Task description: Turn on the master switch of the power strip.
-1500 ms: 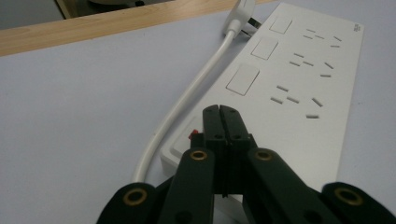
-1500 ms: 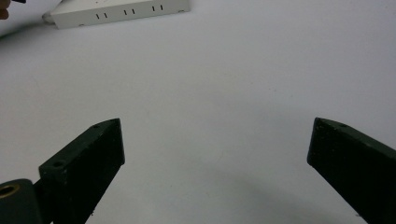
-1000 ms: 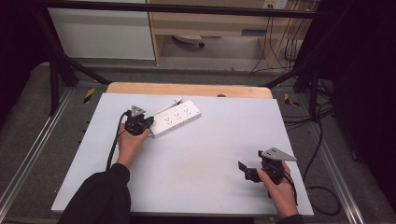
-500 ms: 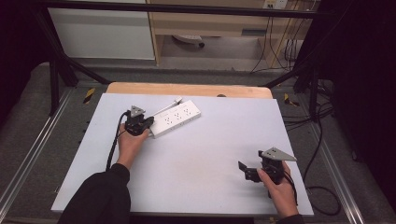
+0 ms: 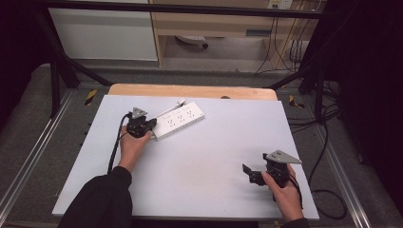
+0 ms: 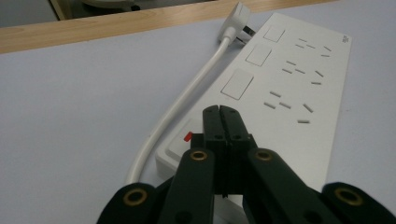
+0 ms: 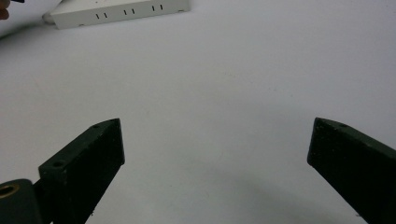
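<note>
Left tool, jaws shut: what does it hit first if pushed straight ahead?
Most likely the white rectangular power strip: the left tool points at the strip's near end, by the switch with the red mark. Whether the tips already touch it is unclear.

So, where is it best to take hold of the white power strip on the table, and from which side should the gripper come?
Probably across the narrow width of the white rectangular power strip, near its middle, coming from above. It lies flat on the pale table, so only its two long edges offer parallel faces. The open right gripper is free; the white cord runs along one long edge, so avoid pinching it.
</note>
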